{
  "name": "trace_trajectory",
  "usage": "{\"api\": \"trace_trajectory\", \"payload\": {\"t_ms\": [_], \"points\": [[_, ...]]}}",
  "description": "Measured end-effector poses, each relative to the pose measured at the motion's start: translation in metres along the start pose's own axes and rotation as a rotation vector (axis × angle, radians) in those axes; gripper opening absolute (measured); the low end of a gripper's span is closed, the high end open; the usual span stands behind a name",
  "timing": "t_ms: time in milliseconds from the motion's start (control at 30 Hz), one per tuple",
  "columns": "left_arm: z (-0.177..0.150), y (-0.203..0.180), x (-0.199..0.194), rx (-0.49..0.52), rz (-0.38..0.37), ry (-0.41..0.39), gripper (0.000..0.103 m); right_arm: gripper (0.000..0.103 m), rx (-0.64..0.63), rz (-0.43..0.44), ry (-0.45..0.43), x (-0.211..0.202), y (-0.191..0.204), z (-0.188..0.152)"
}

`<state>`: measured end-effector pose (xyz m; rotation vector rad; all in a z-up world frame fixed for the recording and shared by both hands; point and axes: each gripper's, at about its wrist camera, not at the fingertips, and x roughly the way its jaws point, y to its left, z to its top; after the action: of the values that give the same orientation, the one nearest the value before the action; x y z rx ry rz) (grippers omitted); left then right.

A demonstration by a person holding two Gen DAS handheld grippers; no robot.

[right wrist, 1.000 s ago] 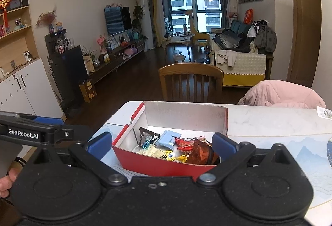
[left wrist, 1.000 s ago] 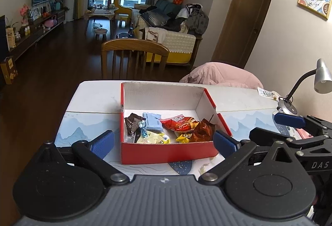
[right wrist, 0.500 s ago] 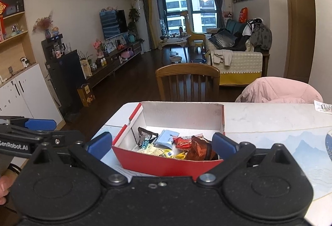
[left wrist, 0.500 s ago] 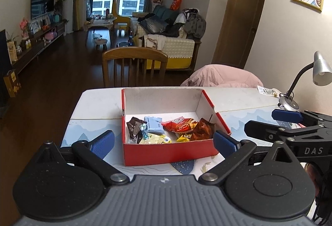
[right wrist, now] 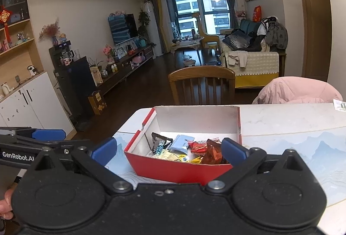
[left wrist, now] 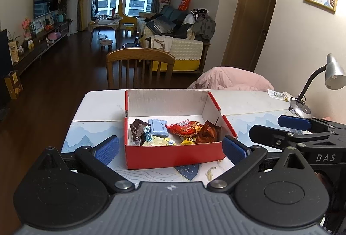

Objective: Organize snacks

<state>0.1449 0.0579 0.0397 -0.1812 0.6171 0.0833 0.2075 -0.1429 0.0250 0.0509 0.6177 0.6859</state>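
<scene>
A red cardboard box (left wrist: 173,156) with a white inside stands on the table (left wrist: 101,103); it also shows in the right wrist view (right wrist: 181,168). In it lie several snacks: a dark brown packet (left wrist: 138,128), a light blue packet (left wrist: 159,127), a red packet (left wrist: 183,128), a brown foil packet (left wrist: 207,132) and a yellow one (left wrist: 160,142). My left gripper (left wrist: 170,149) is open and empty, held back from the box's near wall. My right gripper (right wrist: 168,149) is open and empty, also in front of the box; it shows at the right of the left wrist view (left wrist: 294,123).
A wooden chair (left wrist: 140,68) stands at the table's far side. A pink jacket (left wrist: 231,80) lies at the far right. A desk lamp (left wrist: 313,86) stands on the right edge of the table, with a small paper (left wrist: 279,95) beside it.
Both grippers have pulled back and risen a little from the box, so the box looks slightly farther. Both stay open and empty. The snacks have not moved.
</scene>
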Motion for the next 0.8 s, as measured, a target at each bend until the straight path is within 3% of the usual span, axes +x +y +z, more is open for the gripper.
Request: {"api": "trace_trajectory", "payload": {"t_ms": [800], "points": [[-0.0051, -0.0028, 0.002, -0.016, 0.014, 0.027, 0.102, 0.103, 0.005, 0.019, 0.023, 0.0004, -0.0033, -0.0072]]}}
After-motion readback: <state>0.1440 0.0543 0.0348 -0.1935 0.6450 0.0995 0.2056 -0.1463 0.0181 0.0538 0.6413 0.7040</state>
